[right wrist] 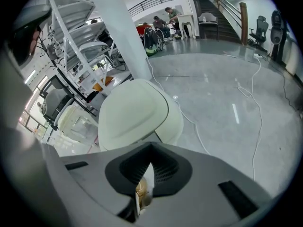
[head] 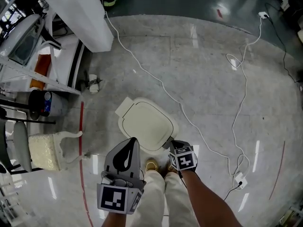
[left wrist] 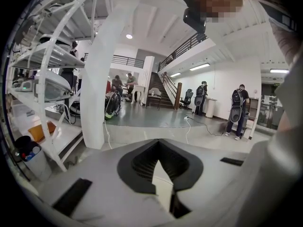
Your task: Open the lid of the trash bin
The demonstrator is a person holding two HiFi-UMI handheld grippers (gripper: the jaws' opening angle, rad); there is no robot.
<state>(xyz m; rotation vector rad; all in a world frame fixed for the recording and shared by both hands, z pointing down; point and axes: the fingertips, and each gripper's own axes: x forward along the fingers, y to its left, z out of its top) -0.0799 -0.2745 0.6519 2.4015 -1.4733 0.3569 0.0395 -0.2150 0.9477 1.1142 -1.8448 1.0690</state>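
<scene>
The trash bin [head: 144,122] stands on the floor just ahead of my feet, its cream lid [right wrist: 132,112] lying flat and closed. My right gripper [head: 169,143] sits at the bin's near right edge, jaws shut, and I cannot tell whether the tips touch the rim. In the right gripper view the lid fills the middle, just beyond the right gripper [right wrist: 150,162]. My left gripper [head: 130,144] is held higher, near the bin's near edge, jaws shut with nothing between them. The left gripper [left wrist: 161,161] points across the hall, and the bin is out of that view.
White cables [head: 236,79] snake over the floor right of and behind the bin. A white column [head: 78,13] and shelving [head: 28,65] stand at the left, with a dark bucket [head: 40,104] and a chair [head: 21,145]. A red floor line [head: 81,141] passes left of the bin. People [left wrist: 236,110] stand far off.
</scene>
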